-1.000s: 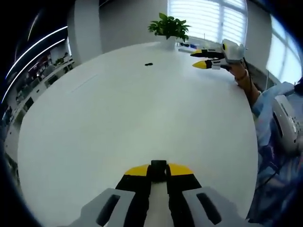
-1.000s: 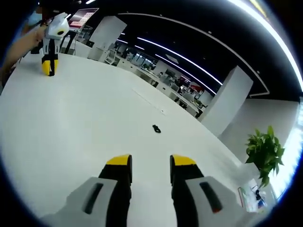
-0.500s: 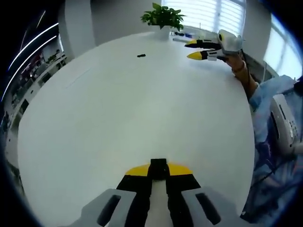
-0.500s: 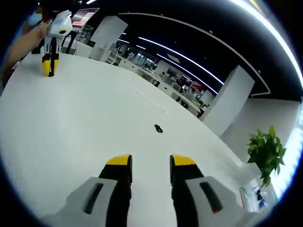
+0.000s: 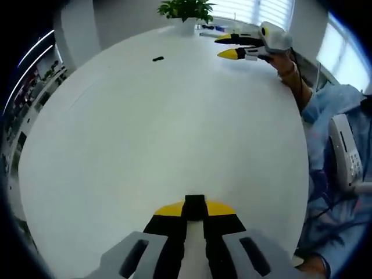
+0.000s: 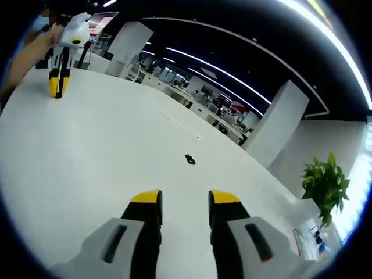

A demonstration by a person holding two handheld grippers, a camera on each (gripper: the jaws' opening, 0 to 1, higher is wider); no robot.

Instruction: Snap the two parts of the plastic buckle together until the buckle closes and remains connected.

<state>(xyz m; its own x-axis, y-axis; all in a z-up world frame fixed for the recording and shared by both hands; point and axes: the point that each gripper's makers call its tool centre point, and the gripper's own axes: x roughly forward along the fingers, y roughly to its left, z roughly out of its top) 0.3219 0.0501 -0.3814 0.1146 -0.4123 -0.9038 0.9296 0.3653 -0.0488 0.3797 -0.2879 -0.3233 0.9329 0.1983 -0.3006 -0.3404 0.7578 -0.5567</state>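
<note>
My left gripper (image 5: pixel 195 207) is shut on a small black buckle part (image 5: pixel 195 201) that sits between its yellow tips, low over the white table (image 5: pixel 151 133). The other black buckle part (image 5: pixel 157 58) lies alone far across the table, near the plant. In the right gripper view that loose part (image 6: pixel 189 159) rests on the table a short way ahead of my right gripper (image 6: pixel 185 200), which stands open and holds nothing. The right gripper (image 5: pixel 228 46) also appears at the top of the left gripper view, a hand around it. The left gripper (image 6: pixel 56 87) shows far off at upper left.
A potted plant (image 5: pixel 186 9) stands at the table's far edge, seen also as the plant (image 6: pixel 325 186) at the right. A person's arm and blue sleeve (image 5: pixel 325 110) run along the table's right side. Office desks and ceiling lights lie beyond the table.
Both views have shifted slightly with the hands. The left gripper still holds its part, the right stays open, and the loose part lies where it was.
</note>
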